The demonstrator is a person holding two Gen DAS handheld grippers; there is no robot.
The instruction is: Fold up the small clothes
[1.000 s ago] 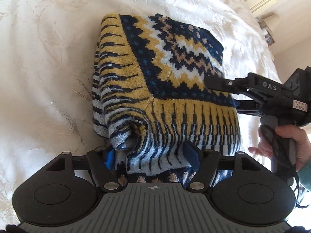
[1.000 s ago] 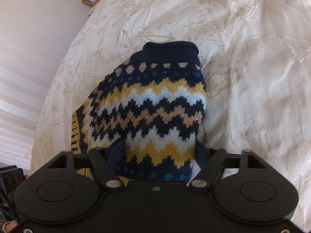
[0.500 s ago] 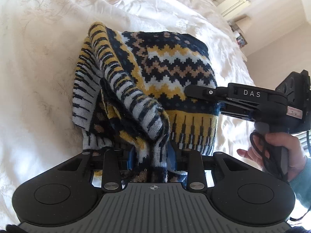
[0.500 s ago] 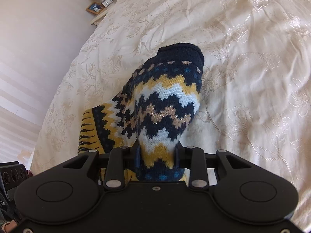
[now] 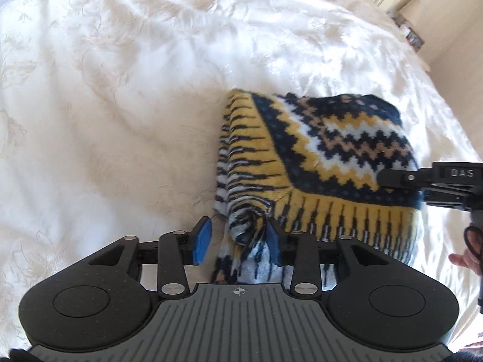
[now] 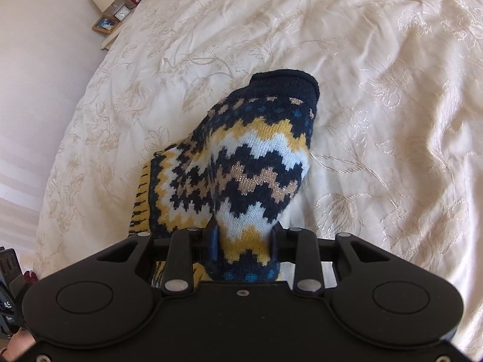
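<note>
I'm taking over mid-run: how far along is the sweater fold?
Done: the sweater lies doubled into a compact bundle on the bedspread. In hand: the right tongs are shut on its zigzag edge, while the left tongs are open around a striped corner. Left: release and flatten; any further fold can't be judged.
</note>
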